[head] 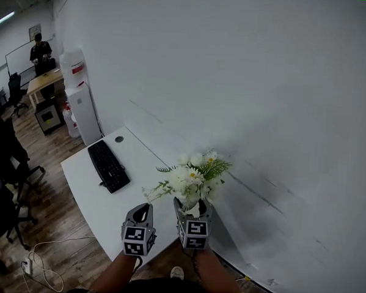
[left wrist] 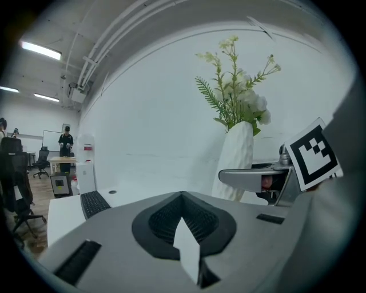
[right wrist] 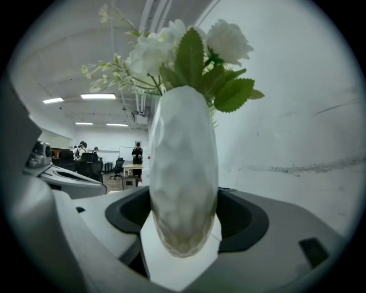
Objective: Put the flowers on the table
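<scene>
White flowers with green leaves (head: 194,172) stand in a white dimpled vase (right wrist: 183,183). My right gripper (right wrist: 182,252) is shut on the vase's lower part and holds it upright above the near corner of the white table (head: 89,190). In the head view the right gripper (head: 192,212) sits just under the bouquet. My left gripper (head: 141,213) hovers beside it to the left, shut with nothing in it (left wrist: 186,240). From the left gripper view, the vase (left wrist: 237,157) and flowers (left wrist: 237,86) rise to the right.
A black keyboard (head: 108,165) and a small dark disc (head: 119,139) lie on the table's far half. A white wall runs along the right. A water dispenser (head: 81,104), office chairs (head: 4,176) and floor cables (head: 42,264) are to the left. A person (head: 40,49) stands far off.
</scene>
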`<state>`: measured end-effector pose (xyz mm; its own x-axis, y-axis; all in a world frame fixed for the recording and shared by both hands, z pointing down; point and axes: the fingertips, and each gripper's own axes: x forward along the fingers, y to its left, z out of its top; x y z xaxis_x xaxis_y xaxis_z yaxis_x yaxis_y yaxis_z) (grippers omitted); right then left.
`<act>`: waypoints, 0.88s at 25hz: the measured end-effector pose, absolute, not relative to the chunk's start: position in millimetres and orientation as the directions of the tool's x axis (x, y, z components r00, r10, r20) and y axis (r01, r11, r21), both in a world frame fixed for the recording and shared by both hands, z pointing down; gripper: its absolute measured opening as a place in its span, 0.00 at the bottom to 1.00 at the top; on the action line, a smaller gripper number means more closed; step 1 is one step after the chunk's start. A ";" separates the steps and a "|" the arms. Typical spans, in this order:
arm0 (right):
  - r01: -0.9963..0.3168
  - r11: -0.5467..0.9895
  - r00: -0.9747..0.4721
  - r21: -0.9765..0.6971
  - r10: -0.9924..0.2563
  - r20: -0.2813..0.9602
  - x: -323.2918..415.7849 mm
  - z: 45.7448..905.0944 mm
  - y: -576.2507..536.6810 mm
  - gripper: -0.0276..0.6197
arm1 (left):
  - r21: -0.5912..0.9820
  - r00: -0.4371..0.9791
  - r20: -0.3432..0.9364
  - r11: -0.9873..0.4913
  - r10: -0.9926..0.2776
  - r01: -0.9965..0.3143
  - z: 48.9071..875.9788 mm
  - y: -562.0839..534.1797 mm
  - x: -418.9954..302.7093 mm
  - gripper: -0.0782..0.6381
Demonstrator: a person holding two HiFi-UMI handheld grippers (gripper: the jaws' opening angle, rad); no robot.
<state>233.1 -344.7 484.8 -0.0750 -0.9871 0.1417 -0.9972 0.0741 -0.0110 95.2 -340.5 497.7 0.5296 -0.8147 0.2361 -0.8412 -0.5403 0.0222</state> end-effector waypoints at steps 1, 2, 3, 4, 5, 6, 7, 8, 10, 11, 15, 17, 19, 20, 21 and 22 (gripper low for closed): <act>-0.996 0.086 -0.087 -0.010 -0.985 0.147 236.3 484.5 -354.5 0.61 | 0.027 0.520 0.235 -0.529 -0.821 -0.848 496.1 -348.9 98.6 0.11; -0.995 0.098 -0.099 -0.010 -0.984 0.151 238.1 484.8 -363.0 0.61 | 0.033 0.511 0.234 -0.519 -0.827 -0.854 495.2 -355.8 100.7 0.11; -0.994 0.110 -0.110 -0.010 -0.982 0.152 239.0 485.5 -370.0 0.61 | 0.040 0.504 0.234 -0.510 -0.831 -0.860 495.4 -361.2 102.1 0.11; -0.993 0.120 -0.120 -0.011 -0.981 0.151 239.7 486.3 -375.7 0.61 | 0.046 0.497 0.236 -0.502 -0.835 -0.864 496.7 -365.2 103.4 0.11; -0.992 0.129 -0.130 -0.012 -0.980 0.149 240.1 487.1 -380.2 0.61 | 0.051 0.492 0.239 -0.495 -0.837 -0.868 499.0 -368.1 104.7 0.11; -0.990 0.139 -0.139 -0.014 -0.979 0.148 240.2 488.7 -383.9 0.61 | 0.053 0.486 0.243 -0.489 -0.840 -0.871 502.1 -370.4 105.7 0.11; -0.989 0.149 -0.149 -0.015 -0.977 0.151 239.7 491.5 -387.1 0.61 | 0.053 0.479 0.246 -0.482 -0.843 -0.875 505.9 -372.6 106.1 0.11; -0.987 0.159 -0.159 -0.017 -0.975 0.155 238.7 495.1 -390.2 0.61 | 0.053 0.472 0.249 -0.474 -0.846 -0.879 509.7 -375.0 105.9 0.11; -0.984 0.176 -0.176 -0.016 -0.970 0.167 236.7 502.0 -396.2 0.61 | 0.055 0.456 0.254 -0.458 -0.853 -0.887 513.9 -379.0 104.8 0.11; -0.983 0.182 -0.182 -0.016 -0.968 0.172 235.4 504.4 -398.8 0.61 | 0.057 0.450 0.257 -0.451 -0.855 -0.891 513.3 -380.2 103.6 0.11; -0.979 0.201 -0.201 -0.015 -0.965 0.167 228.8 507.4 -421.4 0.61 | 0.051 0.424 0.255 -0.426 -0.869 -0.903 515.6 -401.7 92.8 0.11; -0.978 0.210 -0.210 -0.016 -0.963 0.168 226.0 511.4 -432.4 0.61 | 0.044 0.414 0.255 -0.417 -0.874 -0.908 519.0 -412.7 88.3 0.11; -0.976 0.216 -0.217 -0.023 -0.962 0.167 221.5 515.1 -447.2 0.61 | 0.029 0.405 0.256 -0.411 -0.878 -0.911 520.1 -426.0 83.8 0.11; -0.976 0.217 -0.219 -0.028 -0.962 0.166 220.1 518.6 -453.6 0.61 | 0.023 0.401 0.256 -0.409 -0.879 -0.912 522.7 -431.2 82.5 0.11; -0.976 0.217 -0.220 -0.034 -0.961 0.166 219.5 522.6 -458.3 0.61 | 0.022 0.399 0.257 -0.407 -0.880 -0.913 526.0 -434.3 81.8 0.11; -0.976 0.215 -0.218 -0.038 -0.962 0.167 218.9 525.1 -462.4 0.61 | 0.025 0.398 0.258 -0.406 -0.880 -0.914 528.2 -436.8 80.8 0.11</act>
<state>218.9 -462.4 525.1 -0.2181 -0.9616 0.1668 -0.9759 0.2148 -0.0376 80.8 -436.8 528.2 0.3981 -0.8804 0.2579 -0.9137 -0.4057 0.0254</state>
